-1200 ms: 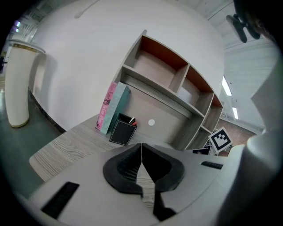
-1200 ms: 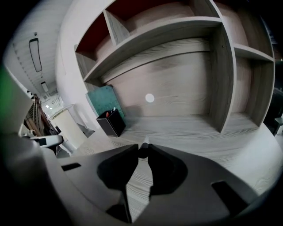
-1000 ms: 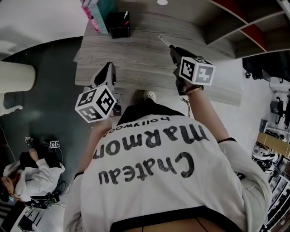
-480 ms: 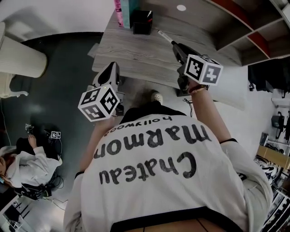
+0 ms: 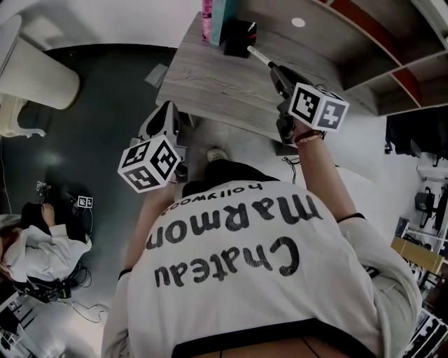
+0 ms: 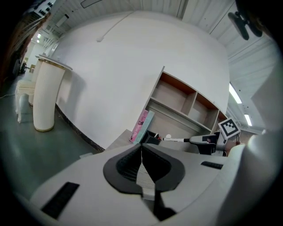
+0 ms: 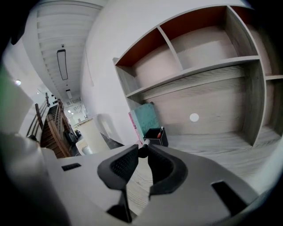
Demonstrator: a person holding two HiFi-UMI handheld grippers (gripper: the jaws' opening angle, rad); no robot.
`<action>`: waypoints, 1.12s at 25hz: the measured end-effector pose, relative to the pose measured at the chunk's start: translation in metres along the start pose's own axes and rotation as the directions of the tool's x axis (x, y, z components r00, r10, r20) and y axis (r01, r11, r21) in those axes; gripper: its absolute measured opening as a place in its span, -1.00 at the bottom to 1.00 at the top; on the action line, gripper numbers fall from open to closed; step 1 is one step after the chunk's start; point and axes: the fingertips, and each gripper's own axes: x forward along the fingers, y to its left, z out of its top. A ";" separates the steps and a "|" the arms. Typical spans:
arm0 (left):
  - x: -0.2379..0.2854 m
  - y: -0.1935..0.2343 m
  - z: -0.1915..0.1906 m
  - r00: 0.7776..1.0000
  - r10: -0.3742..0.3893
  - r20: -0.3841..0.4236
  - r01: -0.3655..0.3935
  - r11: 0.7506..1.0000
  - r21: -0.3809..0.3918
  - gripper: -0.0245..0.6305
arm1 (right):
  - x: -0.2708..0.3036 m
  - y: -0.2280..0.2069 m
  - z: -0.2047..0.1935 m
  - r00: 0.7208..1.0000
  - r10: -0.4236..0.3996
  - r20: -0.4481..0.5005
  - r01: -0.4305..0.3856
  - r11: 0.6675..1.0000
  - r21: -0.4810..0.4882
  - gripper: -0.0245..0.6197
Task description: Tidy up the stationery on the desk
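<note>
My right gripper (image 5: 278,73) is shut on a white marker pen (image 5: 259,56) with a black body. The pen points up and to the left, and its tip lies close to the rim of a black pen holder (image 5: 239,36) at the far left of the grey wooden desk (image 5: 210,84). In the right gripper view the pen's dark end (image 7: 143,150) sits pinched between the jaws, with the holder (image 7: 155,135) straight ahead. My left gripper (image 5: 166,112) hangs off the desk's near left edge, shut on nothing (image 6: 141,151).
Pink and teal books (image 5: 213,12) stand just left of the holder. A small white round thing (image 5: 298,22) lies near the back of the desk. Open shelf compartments (image 7: 208,48) rise behind the desk. A white cylinder (image 6: 46,97) stands on the floor at left, near a seated person (image 5: 35,252).
The right gripper has carried the pen further towards the black holder, so the tip now lies by its rim. The left gripper stays shut off the desk's edge.
</note>
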 end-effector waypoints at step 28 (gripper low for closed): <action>0.028 0.069 0.016 0.976 0.216 0.023 -0.213 0.973 -0.093 -0.87 | 0.137 -0.016 0.033 0.967 0.049 -0.251 -0.105 0.971 -0.215 -0.68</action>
